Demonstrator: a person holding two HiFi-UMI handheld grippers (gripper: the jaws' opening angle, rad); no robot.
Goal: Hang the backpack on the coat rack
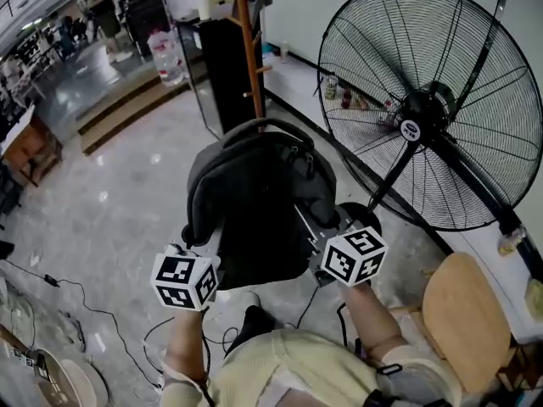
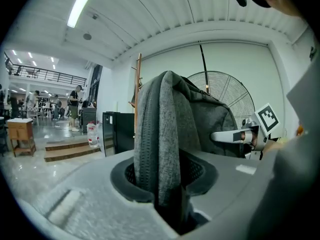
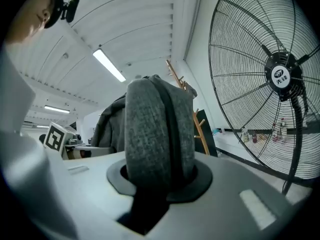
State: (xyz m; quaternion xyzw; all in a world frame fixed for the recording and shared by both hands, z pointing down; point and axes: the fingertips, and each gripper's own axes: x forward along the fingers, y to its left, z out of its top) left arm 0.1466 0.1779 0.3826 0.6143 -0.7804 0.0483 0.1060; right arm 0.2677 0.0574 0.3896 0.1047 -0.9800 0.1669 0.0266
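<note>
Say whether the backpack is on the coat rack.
Off it: the left gripper and right gripper hold the dark grey fabric backpack, short of the wooden coat rack.

- A big black pedestal fan [image 1: 428, 108] fills the right side, its round wire cage close to the white wall.
- Small bottles [image 1: 339, 91] line the ledge behind that cage.
- A pale wooden chair [image 1: 462, 320] sits low on the right, near the fan's pole.
- A tall black cabinet [image 1: 227, 75] stands up top.
- A water jug [image 1: 167, 56] sits left of the cabinet, above the wooden steps [image 1: 127, 108].
- Black cables [image 1: 85, 299] snake over the glossy floor [image 1: 127, 202].
- A wooden desk [image 1: 30, 147] shows at the far left.
- A strip light [image 2: 82, 4] glows on the ribbed ceiling, and people [image 2: 75, 101] stand far back.
</note>
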